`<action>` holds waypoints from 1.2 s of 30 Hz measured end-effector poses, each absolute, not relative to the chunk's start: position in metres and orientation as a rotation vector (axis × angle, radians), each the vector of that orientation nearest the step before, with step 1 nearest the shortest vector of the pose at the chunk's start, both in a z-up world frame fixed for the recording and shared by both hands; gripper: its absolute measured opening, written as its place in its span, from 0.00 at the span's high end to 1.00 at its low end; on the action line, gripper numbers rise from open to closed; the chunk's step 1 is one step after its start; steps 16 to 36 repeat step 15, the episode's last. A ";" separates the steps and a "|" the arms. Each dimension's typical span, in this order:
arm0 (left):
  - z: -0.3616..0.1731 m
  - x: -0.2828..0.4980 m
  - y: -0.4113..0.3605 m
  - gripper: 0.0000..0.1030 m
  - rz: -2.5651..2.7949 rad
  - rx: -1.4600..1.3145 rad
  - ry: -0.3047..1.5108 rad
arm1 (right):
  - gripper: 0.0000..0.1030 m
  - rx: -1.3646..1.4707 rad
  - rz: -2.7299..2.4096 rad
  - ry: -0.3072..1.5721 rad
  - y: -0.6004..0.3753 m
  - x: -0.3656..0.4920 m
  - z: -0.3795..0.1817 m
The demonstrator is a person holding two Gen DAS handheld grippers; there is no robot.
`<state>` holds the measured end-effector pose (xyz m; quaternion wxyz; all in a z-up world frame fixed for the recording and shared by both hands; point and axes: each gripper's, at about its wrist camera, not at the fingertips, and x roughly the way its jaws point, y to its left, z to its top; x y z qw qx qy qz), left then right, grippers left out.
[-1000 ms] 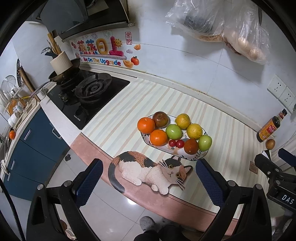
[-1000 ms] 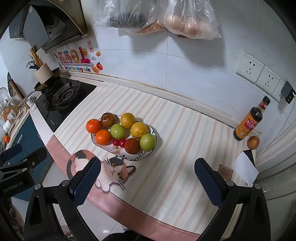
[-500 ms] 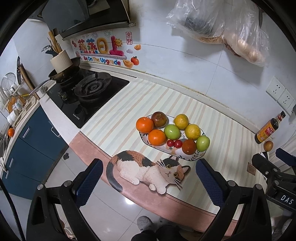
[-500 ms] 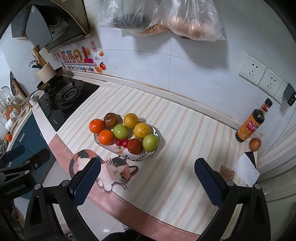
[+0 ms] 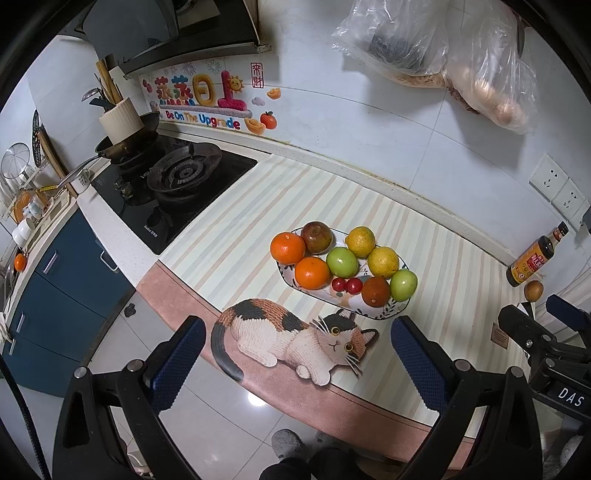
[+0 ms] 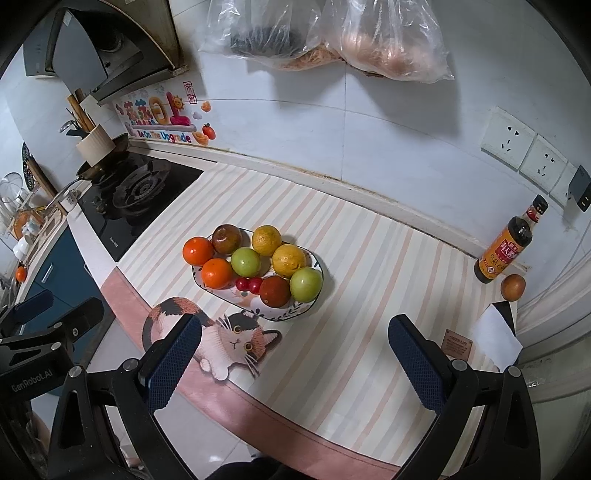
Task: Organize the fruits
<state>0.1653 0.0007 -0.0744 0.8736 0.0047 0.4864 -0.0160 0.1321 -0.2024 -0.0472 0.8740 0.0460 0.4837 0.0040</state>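
Note:
A patterned oval plate (image 5: 354, 308) (image 6: 275, 314) sits on the striped counter mat and holds two oranges (image 5: 288, 248), two green apples (image 5: 342, 261), two yellow citrus (image 5: 383, 261), a dark reddish apple (image 5: 317, 237), a dark red fruit (image 5: 375, 291) and two cherry tomatoes (image 5: 347, 285). My left gripper (image 5: 295, 356) is open and empty, held high in front of the counter edge. My right gripper (image 6: 293, 356) is open and empty, held above the counter's front to the right of the plate.
A cat-shaped mat (image 5: 295, 338) lies at the counter's front edge. A gas hob (image 5: 177, 181) with a pan is at the left. A sauce bottle (image 6: 511, 245) and a small brown fruit (image 6: 513, 287) stand at the far right. Plastic bags (image 6: 332, 33) hang on the wall.
Both grippers have drifted slightly; the plate sits a little lower and further right in the right wrist view. Nothing was gripped or moved.

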 end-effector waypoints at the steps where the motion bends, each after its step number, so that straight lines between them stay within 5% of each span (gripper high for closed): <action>1: -0.074 0.166 0.001 0.00 -0.034 0.009 1.017 | 0.00 0.097 0.008 1.011 -0.202 0.132 -0.047; 36: -0.073 0.164 0.000 0.00 -0.033 0.005 1.006 | 0.00 0.095 0.009 1.009 -0.195 0.130 -0.046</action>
